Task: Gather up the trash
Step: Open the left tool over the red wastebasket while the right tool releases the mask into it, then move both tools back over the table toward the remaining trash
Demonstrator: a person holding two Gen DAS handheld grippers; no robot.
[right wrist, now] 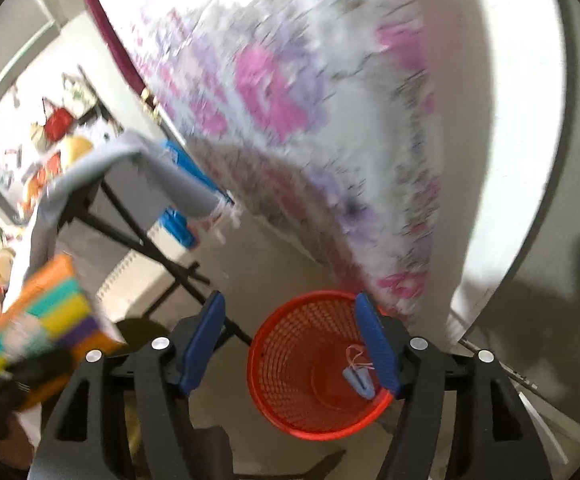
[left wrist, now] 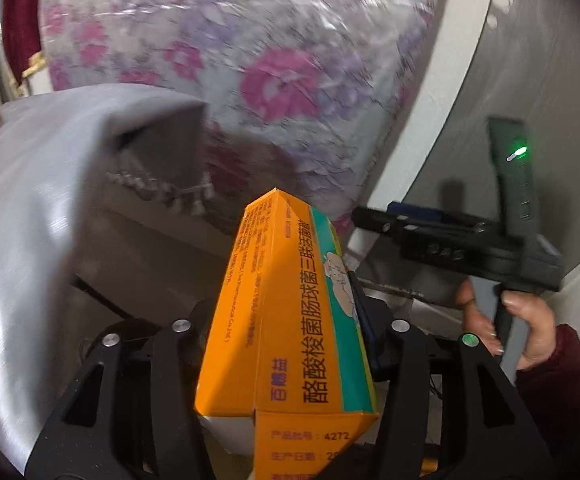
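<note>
The left gripper (left wrist: pixel 290 320) has an orange medicine box (left wrist: pixel 286 320) standing lengthwise between its jaws, which sit close against the carton's two long sides; whether the pads press on it I cannot tell. The box points away from the tool, its printed face up and its far end raised.

The right gripper (right wrist: pixel 290 344) stands with its blue pads (right wrist: pixel 204 344) well apart and nothing between them. It tilts downward over a red mesh basket (right wrist: pixel 290 408) on the floor, and a small pale blue scrap with pink string (right wrist: pixel 358 376) lies in the basket's bottom. The right pad overlaps the basket's rim in this view.

From the left wrist camera, the person's right hand (left wrist: pixel 530 332) shows at the right, wrapped around the grey handle, a dark red sleeve (left wrist: pixel 570 400) behind it.

To the left is a folding table with a grey cloth (right wrist: pixel 90 176) draped over it. A floral-patterned covering (left wrist: pixel 250 60) fills the far side, beside a pale wall. The floor is light and bare near the basket.
</note>
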